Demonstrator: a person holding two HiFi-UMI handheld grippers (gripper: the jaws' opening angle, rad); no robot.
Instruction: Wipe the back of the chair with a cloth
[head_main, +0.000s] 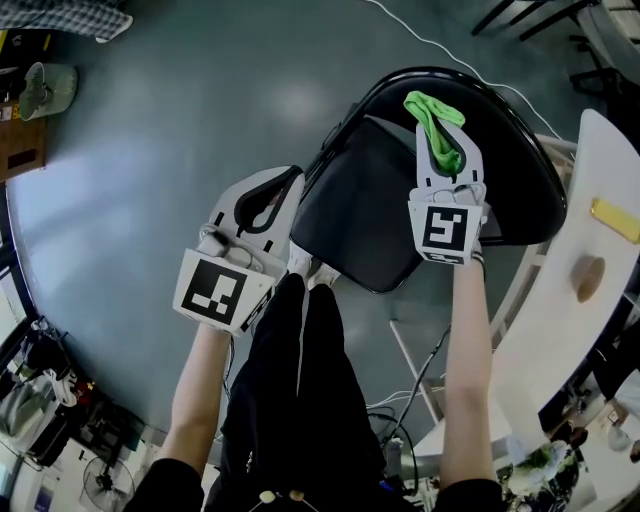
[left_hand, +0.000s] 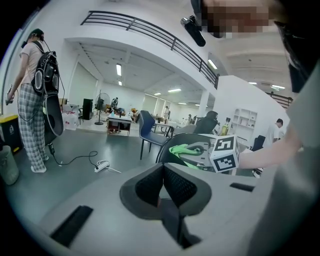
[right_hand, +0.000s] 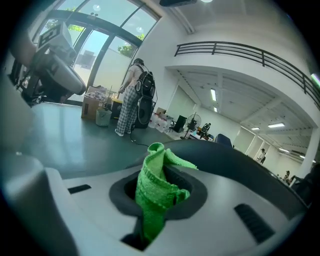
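Observation:
A black chair stands in front of me, its curved back (head_main: 520, 120) on the far side and its seat (head_main: 360, 215) nearer. My right gripper (head_main: 447, 158) is above the chair, shut on a green cloth (head_main: 430, 108) that sticks out past the jaws toward the back's top edge. In the right gripper view the cloth (right_hand: 156, 192) fills the jaws, with the chair back (right_hand: 240, 162) just beyond it. My left gripper (head_main: 288, 182) hovers left of the seat, shut and holding nothing. From the left gripper view (left_hand: 163, 184), the cloth (left_hand: 186, 149) and chair back (left_hand: 172, 142) lie ahead.
A white table (head_main: 585, 300) with a yellow object (head_main: 614, 220) stands close on the right. A white cable (head_main: 450, 52) crosses the grey floor behind the chair. A person with a backpack (left_hand: 35, 95), a power strip (left_hand: 102, 165) and a blue chair (left_hand: 150, 134) are farther off.

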